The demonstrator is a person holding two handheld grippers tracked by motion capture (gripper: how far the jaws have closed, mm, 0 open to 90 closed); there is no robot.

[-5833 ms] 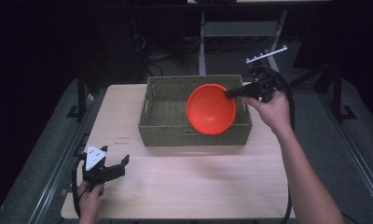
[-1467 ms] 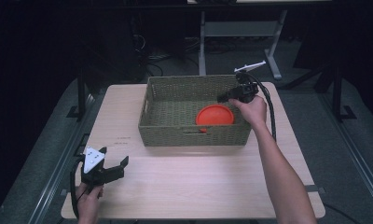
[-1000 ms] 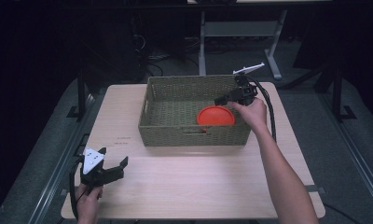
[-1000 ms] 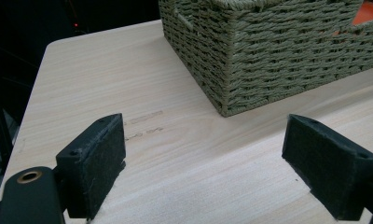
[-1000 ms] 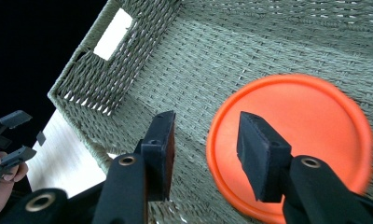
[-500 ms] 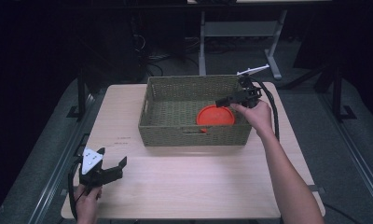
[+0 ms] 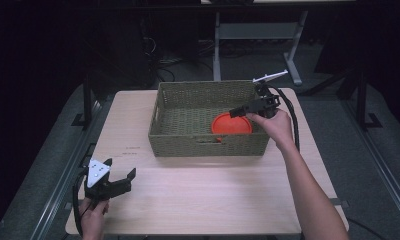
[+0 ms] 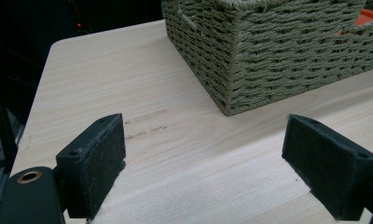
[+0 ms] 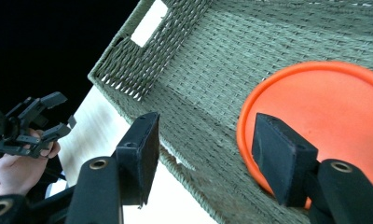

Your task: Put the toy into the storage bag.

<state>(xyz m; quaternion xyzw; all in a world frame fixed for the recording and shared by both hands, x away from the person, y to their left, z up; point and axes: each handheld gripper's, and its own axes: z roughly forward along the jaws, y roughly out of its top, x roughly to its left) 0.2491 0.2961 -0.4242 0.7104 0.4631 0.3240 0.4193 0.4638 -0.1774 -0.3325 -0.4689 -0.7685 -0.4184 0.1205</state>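
- Left gripper (image 7: 119, 184) – rests at the near left corner of the tabletop (image 7: 203, 195), jaws wide apart with nothing between them, well apart from the basket (image 7: 208, 145).
- Orange plate (image 7: 231, 124) – lies flat on the basket floor, toward its near right side.
- Right gripper (image 7: 242, 111) – hangs over the basket's right end, just above the plate; jaws have just been opening and stand apart, gripping nothing.

The orange plate (image 7: 231, 124) now lies flat in the basket (image 7: 163, 107) — right gripper (image 7: 238, 112) jaws just opened, off it.
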